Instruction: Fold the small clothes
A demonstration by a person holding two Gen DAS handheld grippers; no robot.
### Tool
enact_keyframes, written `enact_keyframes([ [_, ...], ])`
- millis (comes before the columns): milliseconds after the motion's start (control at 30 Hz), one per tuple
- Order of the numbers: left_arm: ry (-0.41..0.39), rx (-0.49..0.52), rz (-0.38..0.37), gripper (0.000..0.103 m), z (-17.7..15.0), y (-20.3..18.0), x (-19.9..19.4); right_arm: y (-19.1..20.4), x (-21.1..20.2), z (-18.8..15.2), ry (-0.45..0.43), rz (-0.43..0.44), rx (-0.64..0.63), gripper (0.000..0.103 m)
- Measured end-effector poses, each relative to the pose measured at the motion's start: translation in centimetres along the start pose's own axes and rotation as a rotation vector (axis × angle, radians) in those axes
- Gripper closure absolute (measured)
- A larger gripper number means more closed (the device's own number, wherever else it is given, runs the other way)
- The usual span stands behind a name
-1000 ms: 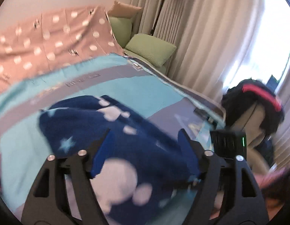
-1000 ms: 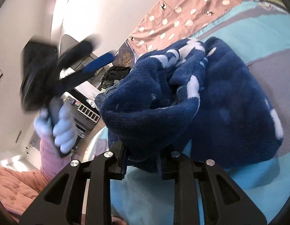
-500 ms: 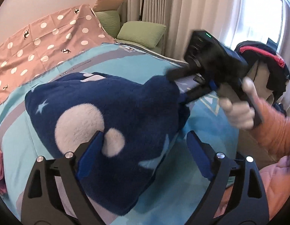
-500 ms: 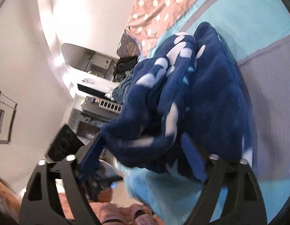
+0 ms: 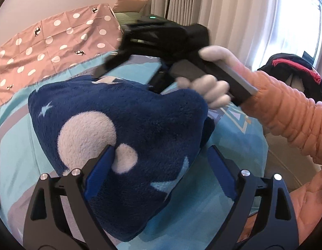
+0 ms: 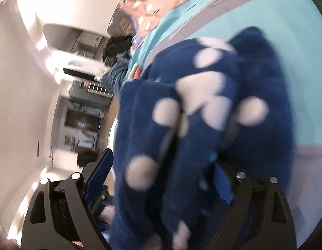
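Daylight from window (image 5: 302, 10) at upper right of left wrist view, blown out to white glare behind curtains (image 5: 233, 16). Fleece garment (image 5: 119, 125) sharp, evenly lit, soft shadow beneath right edge. Right gripper (image 5: 127, 66) and hand (image 5: 213, 91) smeared by motion. Right wrist view blurred throughout; white wall (image 6: 21, 73) overexposed with glare patches, shelving (image 6: 86, 108) probably out of focus. Heavy fisheye bending, dark vignette at corners.

The fleece garment (image 5: 127, 129) is navy with white spots and pale blue stars. The bedsheet (image 5: 240, 145) is turquoise with grey bands, the blanket (image 5: 56, 41) dusty pink with white dots. The sleeve (image 5: 285, 114) is orange.
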State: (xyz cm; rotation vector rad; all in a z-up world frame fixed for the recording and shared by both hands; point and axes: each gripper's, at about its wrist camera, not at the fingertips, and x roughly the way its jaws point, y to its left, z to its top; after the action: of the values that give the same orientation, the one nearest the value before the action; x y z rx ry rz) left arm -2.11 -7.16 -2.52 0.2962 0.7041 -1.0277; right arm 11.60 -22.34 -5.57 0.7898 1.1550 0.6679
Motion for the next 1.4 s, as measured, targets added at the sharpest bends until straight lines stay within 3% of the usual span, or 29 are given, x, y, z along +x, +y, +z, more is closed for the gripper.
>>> enact_keyframes([
  [67, -0.005, 0.001, 0.01, 0.012, 0.0, -0.1, 0.0, 1.2, 1.7, 0.4, 0.016, -0.084, -0.046, 0.014],
  [133, -0.011, -0.003, 0.023, 0.017, -0.1, -0.2, 0.0, 2.9, 2.3, 0.2, -0.005, -0.237, -0.147, 0.03],
  [200, -0.013, -0.017, 0.033, 0.043, 0.0, 0.1, -0.1, 5.0, 1.7, 0.2, -0.049, -0.334, -0.244, 0.066],
  [267, -0.025, -0.049, 0.013, 0.062, 0.6, 0.9, -0.4, 7.3, -0.1, -0.2, -0.12, -0.364, -0.332, 0.07],
  [300, -0.042, -0.067, -0.028, 0.071, 1.2, 1.2, -0.8, 7.8, -0.9, -0.4, -0.141, -0.365, -0.359, 0.071],
  [433, -0.082, -0.027, -0.08, 0.072, 3.6, -0.1, -0.8, 8.5, -4.8, -0.8, -0.209, -0.372, -0.385, 0.072],
  [500, -0.079, 0.003, -0.099, 0.072, 4.3, -1.1, 0.0, 6.3, -6.4, -1.1, -0.23, -0.372, -0.344, 0.072],
  [533, -0.067, 0.018, -0.115, 0.072, 4.6, -1.8, 0.9, 5.5, -5.7, 0.4, -0.232, -0.368, -0.316, 0.071],
  [633, -0.002, 0.031, -0.173, 0.07, 5.0, -2.8, 3.8, 0.1, -5.8, 0.4, -0.201, -0.305, -0.228, 0.069],
  [733, 0.049, 0.066, -0.174, 0.067, 4.9, -3.6, 6.8, -4.7, -6.1, -0.2, -0.213, -0.263, -0.117, 0.053],
  [800, 0.05, 0.127, -0.152, 0.067, 4.9, -4.5, 7.6, -6.1, -6.9, -0.8, -0.242, -0.203, -0.067, 0.05],
  [900, 0.057, 0.143, -0.155, 0.062, 4.8, -5.2, 7.8, -5.4, -8.0, -2.0, -0.271, -0.224, -0.104, 0.05],
  [1100, 0.051, 0.091, -0.191, 0.062, 4.8, -4.0, 7.4, -3.6, -10.0, -4.5, -0.341, -0.258, -0.127, 0.05],
  [1400, 0.044, 0.092, -0.202, 0.059, 4.3, -3.8, 7.1, -2.1, -11.9, -13.6, -0.429, -0.122, -0.153, 0.05],
])
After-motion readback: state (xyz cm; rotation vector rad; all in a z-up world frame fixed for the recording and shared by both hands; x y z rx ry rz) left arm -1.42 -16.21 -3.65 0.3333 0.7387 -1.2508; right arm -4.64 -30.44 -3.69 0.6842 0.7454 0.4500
